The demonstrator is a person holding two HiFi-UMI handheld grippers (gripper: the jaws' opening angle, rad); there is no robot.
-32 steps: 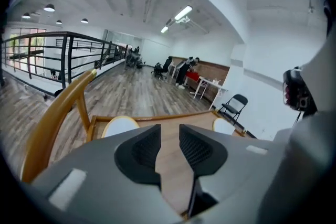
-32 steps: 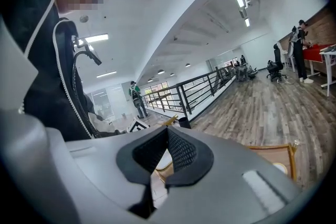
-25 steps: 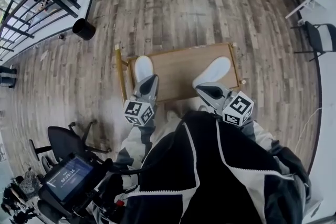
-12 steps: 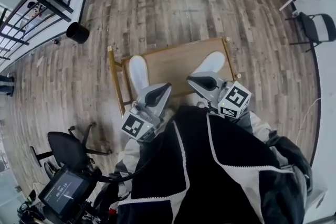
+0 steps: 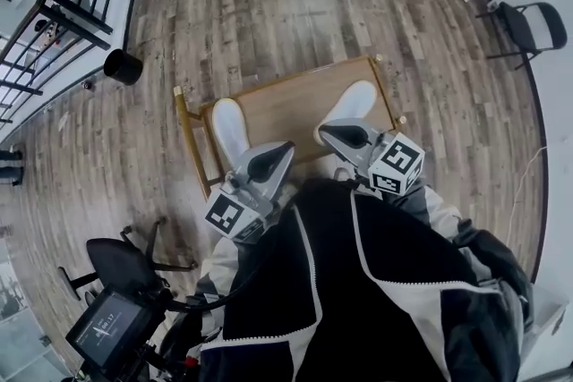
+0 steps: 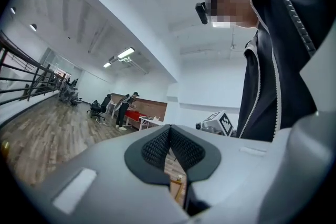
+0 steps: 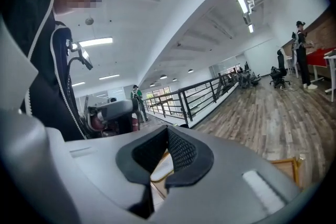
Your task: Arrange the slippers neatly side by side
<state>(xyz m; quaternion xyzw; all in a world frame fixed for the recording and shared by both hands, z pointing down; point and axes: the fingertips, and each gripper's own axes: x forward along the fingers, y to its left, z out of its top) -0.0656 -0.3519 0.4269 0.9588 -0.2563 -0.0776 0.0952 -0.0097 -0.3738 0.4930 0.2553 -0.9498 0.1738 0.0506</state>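
Two white slippers lie on a low wooden table [image 5: 286,107], well apart: the left slipper [image 5: 227,126] near the table's left end, the right slipper [image 5: 354,101] near its right end and angled outward. The left gripper [image 5: 281,151] hangs over the table's near edge just beside the left slipper, its jaws pressed together on nothing. The right gripper [image 5: 328,131] overlaps the right slipper's near end, its jaws likewise closed and empty. A black bin [image 5: 123,65] stands on the plank floor [image 5: 269,4].
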